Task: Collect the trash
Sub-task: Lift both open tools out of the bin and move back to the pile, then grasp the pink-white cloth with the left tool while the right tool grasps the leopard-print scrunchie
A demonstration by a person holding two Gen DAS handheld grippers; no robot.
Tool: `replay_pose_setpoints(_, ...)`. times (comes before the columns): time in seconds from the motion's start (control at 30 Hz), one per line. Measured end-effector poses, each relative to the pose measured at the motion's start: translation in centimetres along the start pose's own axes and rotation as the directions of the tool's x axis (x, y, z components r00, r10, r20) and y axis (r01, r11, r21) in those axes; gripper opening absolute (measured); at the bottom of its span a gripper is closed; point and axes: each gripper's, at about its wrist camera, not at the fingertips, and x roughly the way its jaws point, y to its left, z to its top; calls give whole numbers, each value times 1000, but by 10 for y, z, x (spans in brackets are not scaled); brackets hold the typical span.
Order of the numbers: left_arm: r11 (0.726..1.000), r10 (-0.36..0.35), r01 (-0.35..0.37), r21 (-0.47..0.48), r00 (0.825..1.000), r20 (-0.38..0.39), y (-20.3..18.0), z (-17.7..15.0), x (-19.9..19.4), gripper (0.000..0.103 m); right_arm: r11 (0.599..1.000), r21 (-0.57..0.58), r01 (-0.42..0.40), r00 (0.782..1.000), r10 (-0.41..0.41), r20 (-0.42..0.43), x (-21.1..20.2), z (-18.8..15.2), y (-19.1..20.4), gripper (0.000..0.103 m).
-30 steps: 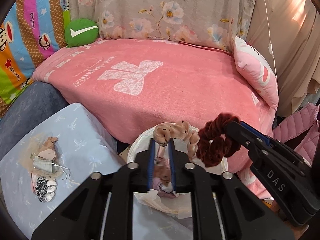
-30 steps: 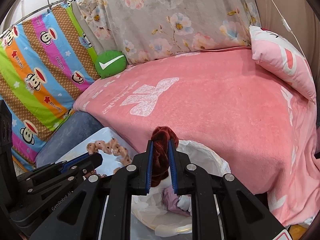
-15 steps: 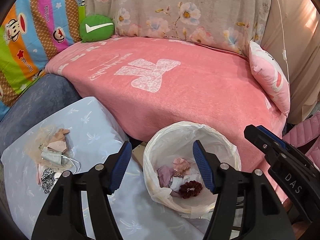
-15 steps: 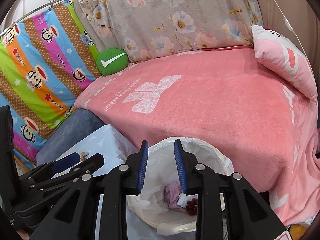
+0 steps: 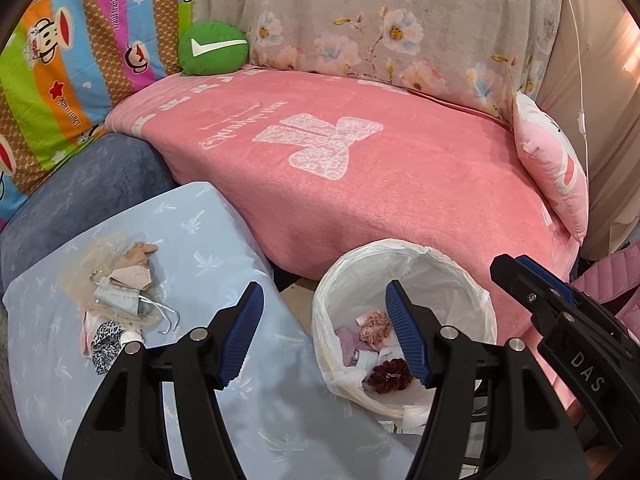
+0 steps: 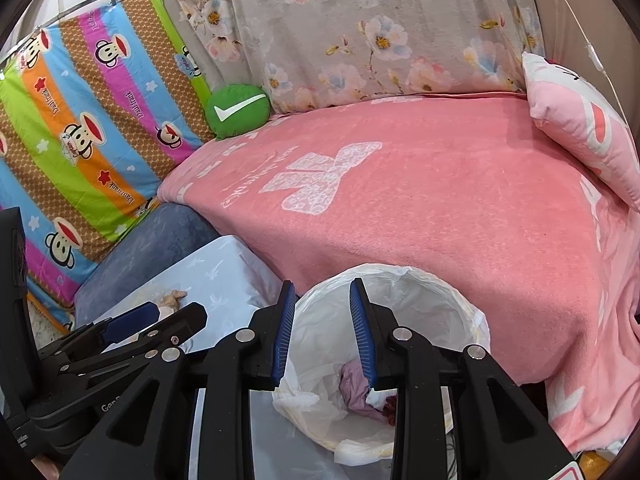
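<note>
- Left wrist view, nearest first: the left gripper (image 5: 324,334) has its tongs spread wide with nothing between them, where a second ago they were clamped on a peach spotted scrunchie.
- Right wrist view: the right gripper (image 6: 322,330) also stands with its tongs apart and bare; a second ago it pinched a dark red scrunchie.
- Both pieces now lie in the trash bin (image 5: 476,300), a round bin lined with a white plastic bag, just below and ahead of the two grippers. So that double drop looks done, and both grippers are free for another pick.
- Inside the bin: the dark red scrunchie (image 5: 390,376) sits at the near side, the peach scrunchie (image 5: 375,327) just beyond it, with a mauve cloth scrap (image 5: 350,340) and white scraps between and to the left. From the right wrist view only the mauve scrap and a sliver of dark red show past the tongs.
- Left of the bin, on the pale blue cushion (image 5: 192,240), a small pile of trash (image 5: 120,296) is left: beige net, a grey drawstring pouch, a leopard-print bit. My judgement is that this pile is next to go.
- Far behind, the pink blanket (image 5: 400,184) covers the sofa, apparently with no trash on it.
</note>
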Motion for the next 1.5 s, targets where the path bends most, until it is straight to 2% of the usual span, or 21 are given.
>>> replay_pose_setpoints(0.43, 993, 38, -40, -113, 999, -22, 53, -14, -2, 61, 997, -68, -44, 998, 41, -47, 17, -13, 44, 30)
replay_pose_setpoints(0.63, 983, 64, -70, -168, 997, -39, 83, -24, -3, 61, 992, -104, -74, 995, 67, -74, 26, -22, 71, 35)
replay_pose_setpoints(0.8, 969, 86, -97, -226, 995, -59, 113, -36, -4, 61, 985, -134, -105, 990, 91, -104, 35, -30, 95, 35)
replay_pose_setpoints(1.2, 905, 160, -193, -378, 980, -115, 199, -71, -11, 61, 953, -224, -205, 964, 157, -213, 63, -66, 172, 35)
replay_pose_setpoints(1.5, 837, 239, -300, -458, 953, -186, 266, -101, -12, 61, 919, -274, -282, 928, 189, -320, 99, -101, 232, 35)
